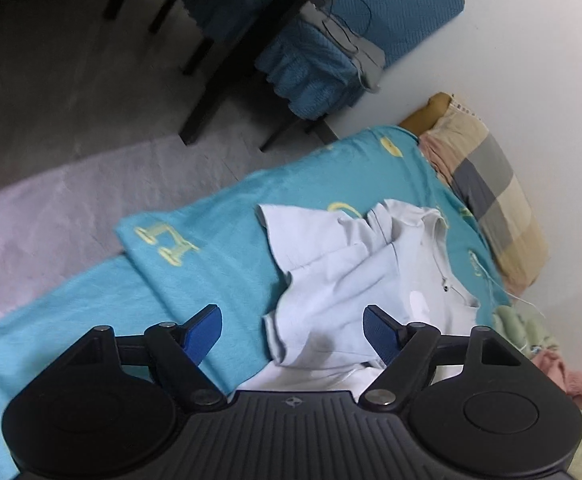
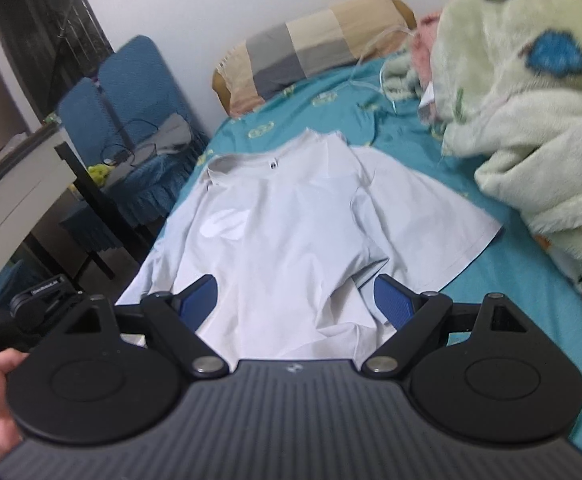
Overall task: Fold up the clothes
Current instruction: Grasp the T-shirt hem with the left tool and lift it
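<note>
On teal bedsheet [image 2: 491, 280] lies white T-shirt [image 2: 291, 220], both grippers [image 1: 293, 330] [image 2: 295, 300] spread

Between the blue pads of the right gripper [image 2: 295, 300] lies a very pale blue, almost white T-shirt [image 2: 291, 216] with a white patch on its chest. Under it is a bright teal bed sheet [image 2: 503, 280] with yellow shapes and letters. Far ahead is a pillow [image 2: 315, 54] in tan, cream and grey squares. To the right is a fuzzy light green blanket [image 2: 531, 120] with a blue spot and pink edges. To the left stand chairs with dark blue covers [image 2: 139, 92]. The left gripper [image 1: 293, 330] is black with blue pads too.
</note>
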{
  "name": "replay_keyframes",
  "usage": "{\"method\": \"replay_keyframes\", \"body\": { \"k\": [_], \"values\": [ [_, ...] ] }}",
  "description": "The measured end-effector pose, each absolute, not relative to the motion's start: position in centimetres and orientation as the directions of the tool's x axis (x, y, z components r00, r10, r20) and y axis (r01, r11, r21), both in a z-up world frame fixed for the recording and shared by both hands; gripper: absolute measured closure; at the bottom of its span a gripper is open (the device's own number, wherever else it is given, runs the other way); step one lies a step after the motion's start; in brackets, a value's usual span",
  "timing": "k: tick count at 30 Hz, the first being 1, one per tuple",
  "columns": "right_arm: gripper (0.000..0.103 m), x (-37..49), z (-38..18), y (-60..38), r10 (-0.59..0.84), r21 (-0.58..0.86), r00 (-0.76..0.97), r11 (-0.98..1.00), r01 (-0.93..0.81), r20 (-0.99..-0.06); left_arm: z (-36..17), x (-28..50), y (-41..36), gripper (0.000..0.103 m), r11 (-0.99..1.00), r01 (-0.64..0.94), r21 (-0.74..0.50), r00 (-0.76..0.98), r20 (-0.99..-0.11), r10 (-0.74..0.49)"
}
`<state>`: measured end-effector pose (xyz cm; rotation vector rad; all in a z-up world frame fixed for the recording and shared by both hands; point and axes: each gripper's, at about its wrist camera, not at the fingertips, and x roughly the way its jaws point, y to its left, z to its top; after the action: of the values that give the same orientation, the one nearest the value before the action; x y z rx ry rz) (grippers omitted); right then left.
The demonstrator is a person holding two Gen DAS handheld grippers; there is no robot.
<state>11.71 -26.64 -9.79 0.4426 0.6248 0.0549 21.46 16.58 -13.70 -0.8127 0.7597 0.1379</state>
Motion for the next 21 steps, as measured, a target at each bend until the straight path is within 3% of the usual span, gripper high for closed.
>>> {"method": "replay_keyframes", "body": {
  "k": [5, 8, 9, 10, 12, 21],
  "values": [
    [0.016, 13.4, -10.8, -26.1, 0.184, 0.403, 0.807, 0.912, 0.072, -0.561, -15.4, 24.4, 16.1, 0.033, 0.705, -0.350, -0.616, 0.748, -0.638, -0.185],
    [0.016, 14.4, -11.5, -25.9, 0.186, 0.397, 0.800, 0.915, 0.070, -0.570, -16.0, 26.1, 15.8, 0.047, 0.730, -0.339, -0.593, 0.747, -0.641, -0.174],
    [0.016, 14.7, -11.8, -25.9, 0.188, 0.397, 0.795, 0.915, 0.071, -0.576, -16.2, 26.7, 15.7, 0.059, 0.738, -0.335, -0.586, 0.747, -0.642, -0.170],
    [0.016, 14.9, -11.9, -26.0, 0.189, 0.397, 0.792, 0.915, 0.073, -0.581, -16.4, 27.3, 15.6, 0.078, 0.746, -0.331, -0.578, 0.747, -0.643, -0.167],
    [0.016, 15.1, -12.2, -26.1, 0.188, 0.396, 0.786, 0.915, 0.078, -0.588, -16.5, 28.3, 15.4, 0.097, 0.775, -0.324, -0.542, 0.736, -0.659, -0.153],
    [0.016, 15.1, -12.4, -24.5, 0.200, 0.358, 0.786, 0.933, 0.029, -0.585, -9.2, 34.3, 17.2, 0.099, 0.906, -0.324, -0.273, 0.784, -0.614, 0.095]
  ]
}}
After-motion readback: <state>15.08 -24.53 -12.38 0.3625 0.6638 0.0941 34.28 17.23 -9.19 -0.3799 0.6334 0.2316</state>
